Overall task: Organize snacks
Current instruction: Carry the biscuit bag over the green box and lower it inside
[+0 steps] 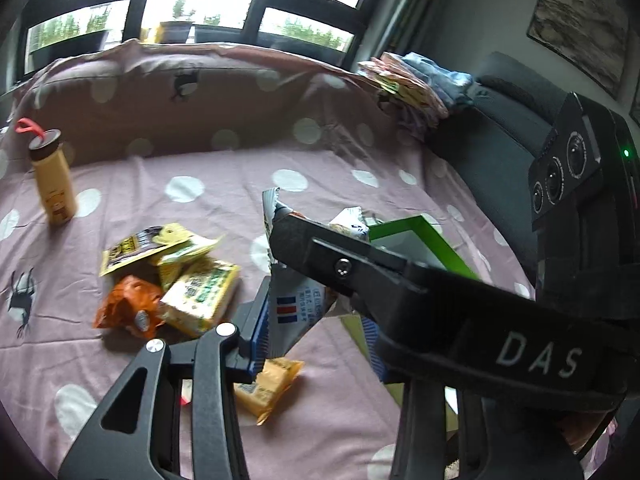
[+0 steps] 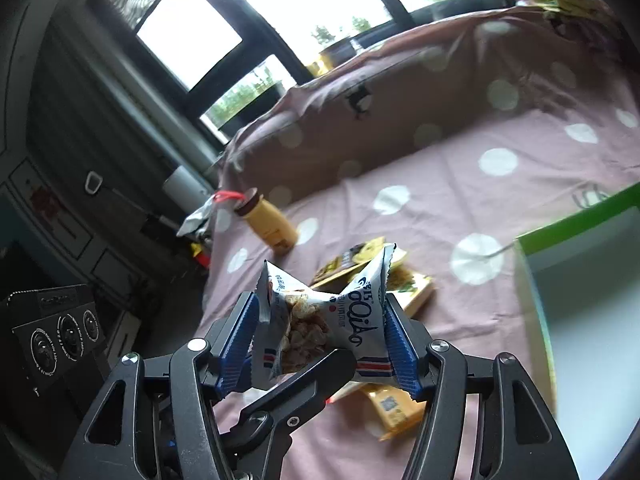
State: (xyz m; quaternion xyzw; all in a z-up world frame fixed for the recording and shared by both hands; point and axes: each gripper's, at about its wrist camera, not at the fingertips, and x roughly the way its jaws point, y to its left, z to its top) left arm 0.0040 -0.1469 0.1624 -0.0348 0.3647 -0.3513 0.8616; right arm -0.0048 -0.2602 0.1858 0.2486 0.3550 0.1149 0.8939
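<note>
We've got one white snack packet (image 2: 320, 316) up in the air above the bed, squeezed from both ends between the blue pads of the right gripper (image 2: 320, 330). In the right wrist view a finger (image 2: 304, 384) of the other gripper crosses under it at about 6 o'clock.

The left wrist view shows the same packet (image 1: 296, 300) from the side, with the left gripper (image 1: 280, 280) clamped on it too: one blue-padded finger (image 1: 256, 324) sits against it at 8 o'clock, and the right gripper's black finger lies across the top. So two grippers, both pinching the one packet.

Snacks lying on the sheet (image 1: 200, 168), counted from the left view: a pile of about four at 9 o'clock from the packet, namely a yellow-and-black pouch (image 1: 136, 246), an orange packet (image 1: 128, 308), a yellow box (image 1: 200, 296) and one more yellow pack tucked between them that's hard to separate out. One yellow packet (image 1: 268, 384) lies on its own at 6 o'clock. One tan bottle (image 1: 52, 176) with a red loop stands at 10 o'clock.

One green-edged box (image 2: 580, 280) fills 3 o'clock in the right view, cut off by the frame; the left view only catches a corner behind the black finger.

Only the right view shows a silver pouch (image 2: 200, 216) off the bed's edge. Only the left view shows the framed picture (image 1: 580, 20) on the wall.

The print on the packets is too blurred to read.
</note>
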